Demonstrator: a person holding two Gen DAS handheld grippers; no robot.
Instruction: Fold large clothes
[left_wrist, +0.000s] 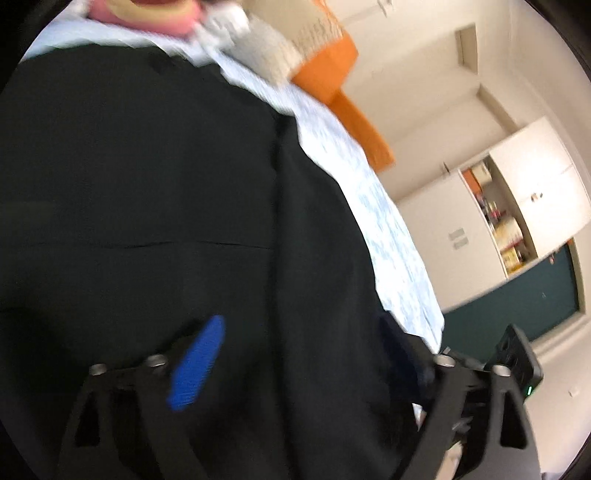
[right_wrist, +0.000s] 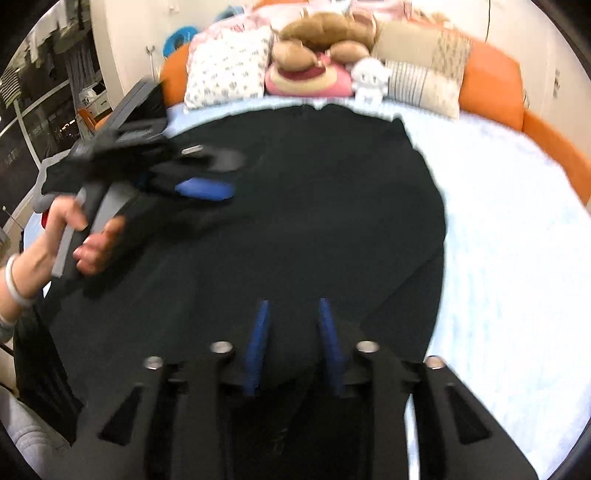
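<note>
The right gripper stands part open just above the large black cloth garment, its two blue pads parted with nothing pinched between them. The left gripper, held by the person's left hand at the garment's left side, has its blue-padded jaws spread wide and empty; in its own view one blue pad shows over the dark fabric. The garment lies spread flat across a round bed with a pale blue patterned sheet and an orange padded rim. Pillows and plush toys sit at the headboard beyond it.
</note>
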